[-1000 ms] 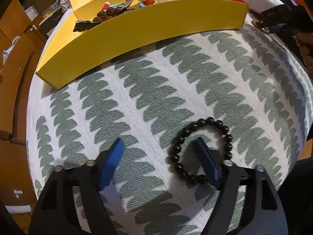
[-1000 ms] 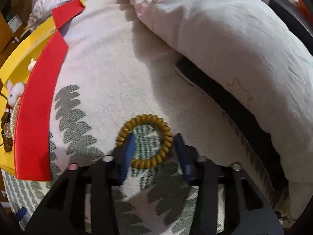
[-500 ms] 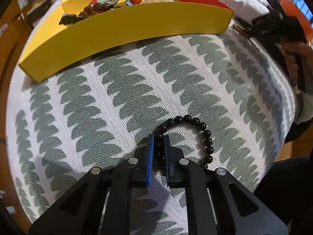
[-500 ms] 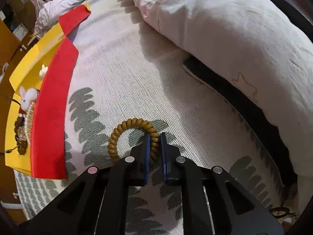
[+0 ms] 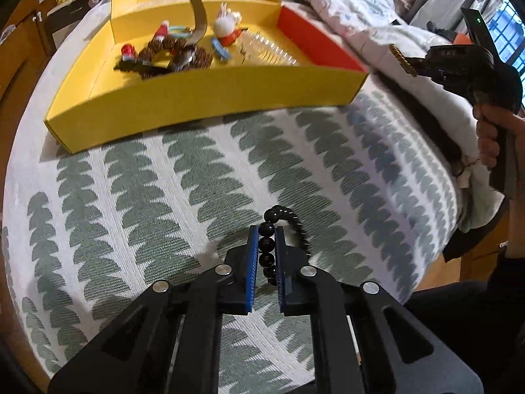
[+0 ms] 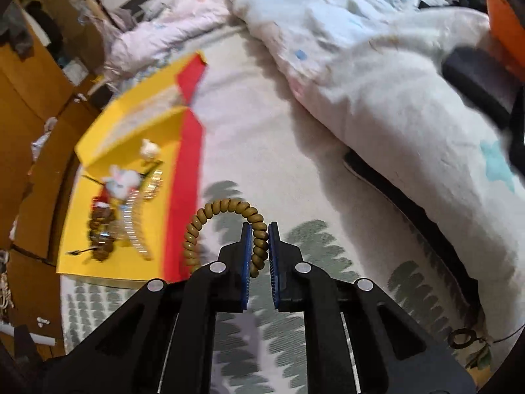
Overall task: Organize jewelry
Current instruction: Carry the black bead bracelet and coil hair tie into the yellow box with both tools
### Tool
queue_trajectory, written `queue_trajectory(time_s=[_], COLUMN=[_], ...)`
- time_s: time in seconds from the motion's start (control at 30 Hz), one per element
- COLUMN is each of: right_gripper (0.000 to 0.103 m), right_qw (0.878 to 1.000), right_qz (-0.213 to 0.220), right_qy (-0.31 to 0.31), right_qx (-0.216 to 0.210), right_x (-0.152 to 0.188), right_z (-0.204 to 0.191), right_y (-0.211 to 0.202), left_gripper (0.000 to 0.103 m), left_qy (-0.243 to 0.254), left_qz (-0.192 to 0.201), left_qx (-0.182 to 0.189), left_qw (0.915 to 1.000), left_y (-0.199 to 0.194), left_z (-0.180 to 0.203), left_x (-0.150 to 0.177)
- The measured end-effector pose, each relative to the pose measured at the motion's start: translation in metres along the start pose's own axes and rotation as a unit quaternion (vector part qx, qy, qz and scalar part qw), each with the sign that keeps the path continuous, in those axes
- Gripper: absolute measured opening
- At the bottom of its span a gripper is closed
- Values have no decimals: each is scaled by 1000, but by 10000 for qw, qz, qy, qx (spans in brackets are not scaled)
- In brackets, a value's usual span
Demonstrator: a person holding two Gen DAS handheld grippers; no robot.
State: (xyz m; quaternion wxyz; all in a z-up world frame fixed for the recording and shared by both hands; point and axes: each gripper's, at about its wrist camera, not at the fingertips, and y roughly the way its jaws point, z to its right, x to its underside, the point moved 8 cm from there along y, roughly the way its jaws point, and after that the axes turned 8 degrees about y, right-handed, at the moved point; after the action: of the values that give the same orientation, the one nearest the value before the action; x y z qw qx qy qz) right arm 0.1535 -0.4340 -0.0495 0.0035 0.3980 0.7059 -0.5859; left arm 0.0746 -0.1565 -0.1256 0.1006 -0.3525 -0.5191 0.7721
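Note:
My left gripper is shut on a black bead bracelet, whose loop hangs off to the right above the leaf-patterned cover. My right gripper is shut on an olive spiral hair tie, lifted off the bed; from the left wrist it shows at the upper right as the right gripper in a hand, with the hair tie. The yellow tray with a red end wall holds several trinkets: a bunny clip, dark beads and a clear comb. The tray lies left of the right gripper.
A rumpled duvet covers the bed's right side, with a dark strap along its edge. Wooden cabinets stand left of the bed. A small ring-shaped item lies near the bed's lower right edge.
Both grippers closed on their items, the left on the bead bracelet, the right on the hair tie, then rose and tilted up, lifting them off the cover.

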Motion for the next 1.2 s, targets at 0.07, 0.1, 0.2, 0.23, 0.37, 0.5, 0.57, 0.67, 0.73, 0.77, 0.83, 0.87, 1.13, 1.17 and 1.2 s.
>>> queue_trajectory(time_s=[0.07,0.1,0.2,0.23,0.37,0.5,0.57,0.67,0.73,0.77,0.83,0.87,1.13,1.17,1.2], right_gripper=[11,11,11,11,11,11,11,11,11,11,11,11,11,11,11], right_qw=[9998,9995,9982,9975,9950,9930,9924,9911,9909,9910,9907,9908,9912,9918,9922], right_qz=[44,80,103,105,41,-110,-203,-354,-428,-455,-533,-562,-693,-663,-660], right_qy=[-37,-78,-140,-153,-305,-501,-556,-655,-686,-705,-745,-767,-869,-834,-820], right_qx=[-178,-309,-566,-678,-949,-1059,-1076,-1103,-1073,-1047,-1008,-963,-719,-699,-662], right_x=[0,-1,0,0,5,12,15,20,22,22,23,23,15,12,9], right_z=[-12,-22,-42,-51,-83,-112,-123,-140,-148,-152,-157,-158,-167,-167,-166], right_y=[-8,-12,-20,-21,-19,-3,6,23,34,40,50,56,88,90,93], left_gripper=[10,10,10,10,10,10,10,10,10,10,10,10,10,10,10], left_qy=[-15,-28,-30,-47,-151,-244,-259,-366,-447,-499,-564,-594,-739,-737,-737], left_qz=[107,157,385,483,718,932,1027,1086,1061,1030,955,918,650,647,661], left_qx=[153,257,321,316,321,152,-13,-256,-350,-392,-477,-522,-576,-607,-634], left_qw=[9998,9995,9987,9983,9968,9952,9944,9931,9927,9927,9927,9926,9935,9933,9931], left_y=[-9,-12,-32,-39,-54,-71,-79,-78,-71,-64,-53,-46,-9,-7,-7], left_z=[4,8,12,12,6,-6,-14,-32,-44,-52,-64,-71,-99,-102,-104], left_x=[-8,-14,-27,-33,-52,-80,-98,-124,-138,-145,-153,-157,-174,-177,-181])
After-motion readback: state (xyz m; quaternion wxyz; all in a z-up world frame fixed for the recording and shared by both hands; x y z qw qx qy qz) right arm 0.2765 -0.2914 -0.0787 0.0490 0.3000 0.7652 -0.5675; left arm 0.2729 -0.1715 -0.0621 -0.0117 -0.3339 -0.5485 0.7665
